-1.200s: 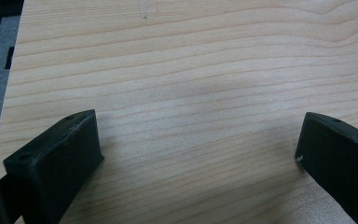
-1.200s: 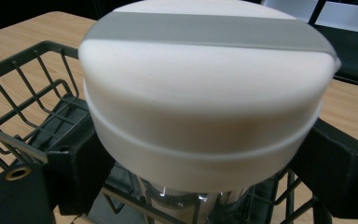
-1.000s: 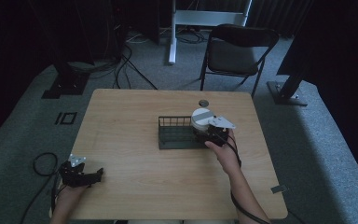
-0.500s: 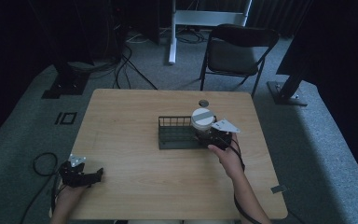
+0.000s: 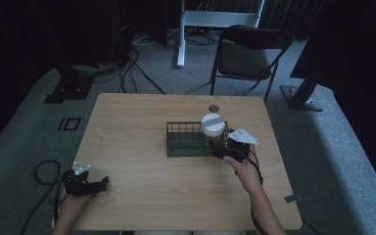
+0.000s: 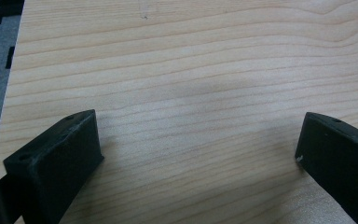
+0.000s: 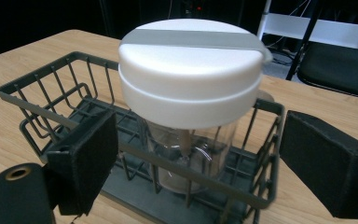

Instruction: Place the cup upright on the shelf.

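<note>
Standing upright in the right end of the wire basket (image 7: 42, 112), the jar (image 7: 191, 98) rests free; your right gripper (image 7: 196, 158) sits just outside the basket's near rim, jaws wide. Well left of the basket, your left gripper (image 6: 198, 154) hovers over bare counter (image 6: 191, 60), jaws wide.

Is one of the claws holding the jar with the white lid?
No, nothing is held. The right claw is open, its jaws apart on either side of the jar standing in the wire basket. The left claw is open over bare table.

One jar (image 7: 191, 88), one wire basket (image 7: 51, 100), one chair (image 5: 249, 54), two tools.
</note>
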The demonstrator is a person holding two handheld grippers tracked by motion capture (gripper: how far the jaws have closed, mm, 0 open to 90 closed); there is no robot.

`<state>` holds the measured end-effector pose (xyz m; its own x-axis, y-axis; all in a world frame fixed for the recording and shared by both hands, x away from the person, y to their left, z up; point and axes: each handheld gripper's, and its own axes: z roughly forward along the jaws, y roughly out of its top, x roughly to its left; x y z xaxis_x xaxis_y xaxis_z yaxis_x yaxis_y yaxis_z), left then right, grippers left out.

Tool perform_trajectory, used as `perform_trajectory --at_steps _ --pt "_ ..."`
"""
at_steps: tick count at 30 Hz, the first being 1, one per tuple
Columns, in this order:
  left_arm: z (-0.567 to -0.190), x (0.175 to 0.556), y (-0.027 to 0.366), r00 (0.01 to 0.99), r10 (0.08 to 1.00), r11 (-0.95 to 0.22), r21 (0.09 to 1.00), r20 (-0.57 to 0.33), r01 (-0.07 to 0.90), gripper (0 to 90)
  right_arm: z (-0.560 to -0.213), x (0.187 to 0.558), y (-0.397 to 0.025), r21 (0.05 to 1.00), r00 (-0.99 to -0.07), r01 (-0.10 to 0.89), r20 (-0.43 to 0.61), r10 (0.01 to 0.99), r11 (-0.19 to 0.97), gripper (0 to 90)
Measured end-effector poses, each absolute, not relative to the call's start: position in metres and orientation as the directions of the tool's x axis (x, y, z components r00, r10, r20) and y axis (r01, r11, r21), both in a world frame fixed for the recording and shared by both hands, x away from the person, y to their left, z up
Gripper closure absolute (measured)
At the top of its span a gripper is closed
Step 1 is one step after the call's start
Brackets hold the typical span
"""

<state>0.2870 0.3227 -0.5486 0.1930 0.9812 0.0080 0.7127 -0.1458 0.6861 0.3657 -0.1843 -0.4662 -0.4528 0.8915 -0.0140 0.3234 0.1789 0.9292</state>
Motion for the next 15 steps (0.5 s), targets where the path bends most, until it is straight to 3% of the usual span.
perform_trajectory --at_steps 15 --pt "-0.549 0.287 0.323 0.193 0.981 -0.146 0.686 0.008 0.713 0.1 -0.479 0.349 -0.21 0.923 -0.426 0.343 -0.013 0.905 0.174 11.6"
